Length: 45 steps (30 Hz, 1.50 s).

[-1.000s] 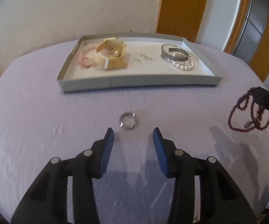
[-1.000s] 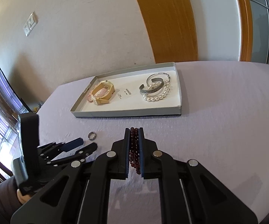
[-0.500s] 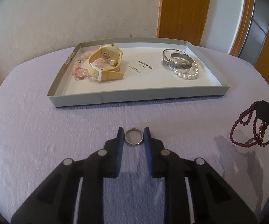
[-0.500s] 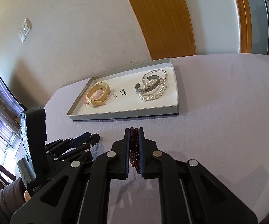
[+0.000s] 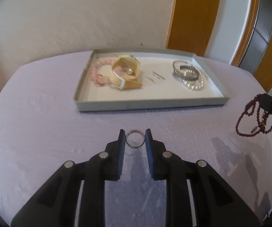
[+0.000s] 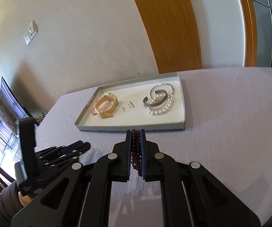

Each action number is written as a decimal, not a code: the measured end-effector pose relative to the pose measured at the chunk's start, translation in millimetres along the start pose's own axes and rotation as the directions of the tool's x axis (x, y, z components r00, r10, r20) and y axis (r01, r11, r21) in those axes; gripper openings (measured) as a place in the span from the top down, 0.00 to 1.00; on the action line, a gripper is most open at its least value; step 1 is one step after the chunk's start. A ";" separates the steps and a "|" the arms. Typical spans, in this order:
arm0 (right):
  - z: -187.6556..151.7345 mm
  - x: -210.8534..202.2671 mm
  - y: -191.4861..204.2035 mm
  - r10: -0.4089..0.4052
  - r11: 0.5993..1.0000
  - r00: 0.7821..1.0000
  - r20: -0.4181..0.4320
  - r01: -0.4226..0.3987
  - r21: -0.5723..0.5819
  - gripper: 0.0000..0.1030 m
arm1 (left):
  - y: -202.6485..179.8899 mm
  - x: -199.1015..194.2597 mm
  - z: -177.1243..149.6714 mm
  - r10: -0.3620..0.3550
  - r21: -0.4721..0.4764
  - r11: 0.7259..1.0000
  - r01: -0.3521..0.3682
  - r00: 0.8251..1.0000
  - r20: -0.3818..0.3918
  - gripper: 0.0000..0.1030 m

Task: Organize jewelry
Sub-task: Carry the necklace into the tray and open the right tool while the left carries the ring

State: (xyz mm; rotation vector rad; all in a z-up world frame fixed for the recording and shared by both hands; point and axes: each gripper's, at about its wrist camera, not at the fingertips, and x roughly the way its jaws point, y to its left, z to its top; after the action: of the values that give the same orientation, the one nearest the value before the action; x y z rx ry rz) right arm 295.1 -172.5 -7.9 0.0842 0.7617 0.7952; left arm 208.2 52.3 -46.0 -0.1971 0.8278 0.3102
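Note:
My left gripper [image 5: 135,134] is shut on a silver ring [image 5: 135,139], held between its fingertips above the lilac tablecloth. My right gripper [image 6: 136,132] is shut on a dark red bead necklace [image 6: 136,149]; the necklace also shows hanging at the right of the left wrist view [image 5: 253,121]. A shallow grey tray [image 5: 151,105] lies ahead of both. It holds a yellow watch [image 5: 126,71], a pink bead bracelet [image 5: 98,71], a silver bangle [image 5: 185,70] and a pearl bracelet [image 5: 194,84].
The tray in the right wrist view [image 6: 132,127] sits just beyond the right fingertips. The left gripper [image 6: 75,147] is at lower left there. A wall and a wooden door frame [image 6: 170,28] stand behind the table. A wall switch [image 6: 31,32] is at left.
My left gripper closed on the ring and lifted it off the cloth, moving toward the tray. My right gripper, holding the necklace, moved closer to the tray's near edge.

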 end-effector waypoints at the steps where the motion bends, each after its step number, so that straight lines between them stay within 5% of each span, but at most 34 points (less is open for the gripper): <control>1: 3.0 0.9 1.5 -0.002 1.000 1.000 0.004 0.002 -0.004 0.92 | 1.8 -3.1 1.1 -0.001 -0.001 1.000 0.001 1.000 0.005 0.79; 18: 72.8 65.7 20.6 -0.012 1.000 0.998 0.059 0.013 -0.017 0.91 | 25.1 -24.2 39.8 -0.033 0.013 0.999 0.032 0.998 0.051 0.79; 45: 91.8 99.5 28.0 -0.106 0.989 0.990 0.094 0.115 -0.093 0.91 | 21.4 29.6 93.9 -0.058 0.011 0.998 0.058 0.997 0.044 0.79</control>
State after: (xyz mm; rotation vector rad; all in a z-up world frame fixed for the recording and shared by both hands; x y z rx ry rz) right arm 382.3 -66.9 10.9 -0.0112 0.6365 0.7178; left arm 284.4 105.4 -7.1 -0.2045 0.7782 0.2553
